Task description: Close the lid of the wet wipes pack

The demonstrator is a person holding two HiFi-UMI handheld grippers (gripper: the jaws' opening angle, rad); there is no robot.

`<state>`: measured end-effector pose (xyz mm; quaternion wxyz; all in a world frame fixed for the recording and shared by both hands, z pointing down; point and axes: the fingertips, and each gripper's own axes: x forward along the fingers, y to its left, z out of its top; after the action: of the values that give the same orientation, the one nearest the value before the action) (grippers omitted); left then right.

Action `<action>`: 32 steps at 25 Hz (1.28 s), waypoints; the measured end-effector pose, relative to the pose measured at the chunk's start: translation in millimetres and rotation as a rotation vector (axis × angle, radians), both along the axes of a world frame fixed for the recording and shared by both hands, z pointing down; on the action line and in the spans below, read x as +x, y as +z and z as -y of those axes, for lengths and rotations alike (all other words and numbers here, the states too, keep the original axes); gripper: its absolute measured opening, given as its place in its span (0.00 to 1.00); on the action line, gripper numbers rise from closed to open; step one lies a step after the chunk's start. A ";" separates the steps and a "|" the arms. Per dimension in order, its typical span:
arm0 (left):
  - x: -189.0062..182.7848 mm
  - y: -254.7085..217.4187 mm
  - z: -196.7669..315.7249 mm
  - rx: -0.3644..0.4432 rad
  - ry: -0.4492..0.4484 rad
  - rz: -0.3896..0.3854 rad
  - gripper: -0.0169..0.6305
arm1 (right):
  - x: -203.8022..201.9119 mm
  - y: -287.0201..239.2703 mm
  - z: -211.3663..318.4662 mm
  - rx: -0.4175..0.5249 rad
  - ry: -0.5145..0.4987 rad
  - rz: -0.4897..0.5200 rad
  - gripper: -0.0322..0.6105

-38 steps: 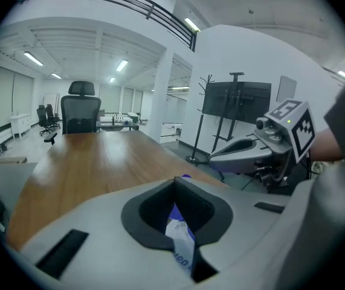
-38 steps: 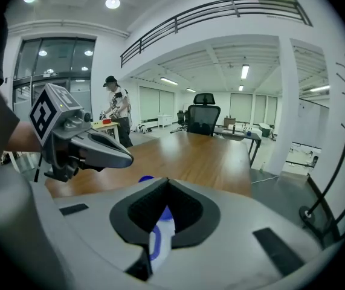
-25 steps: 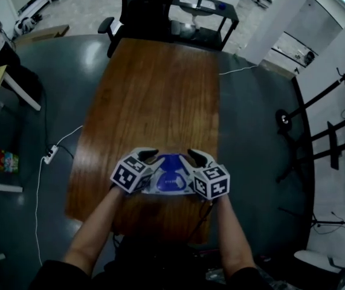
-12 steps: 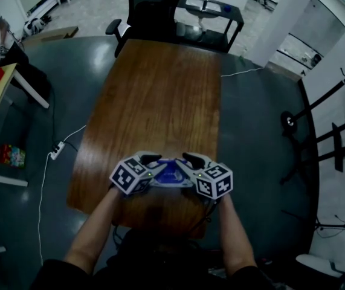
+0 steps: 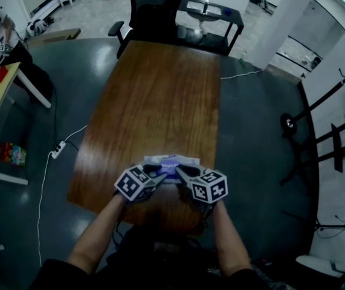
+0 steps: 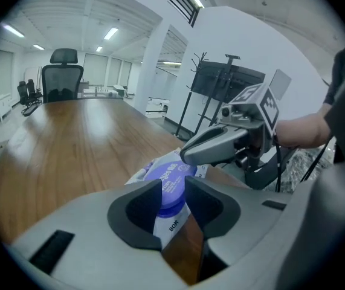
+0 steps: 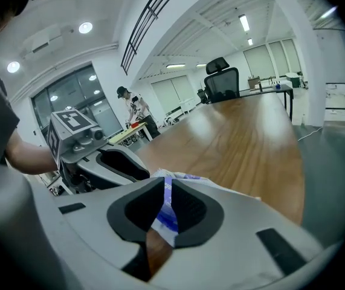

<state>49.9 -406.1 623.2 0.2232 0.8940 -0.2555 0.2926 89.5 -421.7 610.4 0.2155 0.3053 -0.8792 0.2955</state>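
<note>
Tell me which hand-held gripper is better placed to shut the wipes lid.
Right, probably. The right hand-held gripper has just been closing its jaws with the edge of the purple lid between them, so it can likely push it down. The left hand-held gripper stands open at the near side of the pack.

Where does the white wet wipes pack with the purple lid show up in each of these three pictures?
Head view: white wet wipes pack just below centre, at the wooden table's near end.
Left gripper view: pack low centre, purple lid showing.
Right gripper view: pack low centre.
Shared landmark: black office chair at the table's far end.
</note>
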 end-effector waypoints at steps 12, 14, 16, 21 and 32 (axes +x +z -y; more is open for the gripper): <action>-3.8 27.9 -3.0 0.026 -0.082 0.119 0.07 | -0.4 35.5 -23.6 0.014 -0.003 -0.159 0.09; -5.7 30.9 -4.7 0.033 -0.088 0.140 0.05 | -1.0 37.5 -24.7 0.027 0.002 -0.187 0.07; -6.7 34.2 -4.8 0.038 -0.100 0.148 0.03 | -1.7 39.0 -24.6 0.039 0.005 -0.209 0.07; -6.5 36.9 -1.3 0.047 -0.118 0.138 0.03 | -0.7 43.3 -21.4 0.044 0.021 -0.269 0.07; -7.5 -12.5 -16.0 0.106 -0.247 0.042 0.03 | 7.4 -5.4 -30.0 0.127 0.096 -0.086 0.07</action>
<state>42.4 -390.1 610.7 0.2045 0.8600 -0.3835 0.2676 96.9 -391.7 605.0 0.2188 0.3727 -0.8704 0.2358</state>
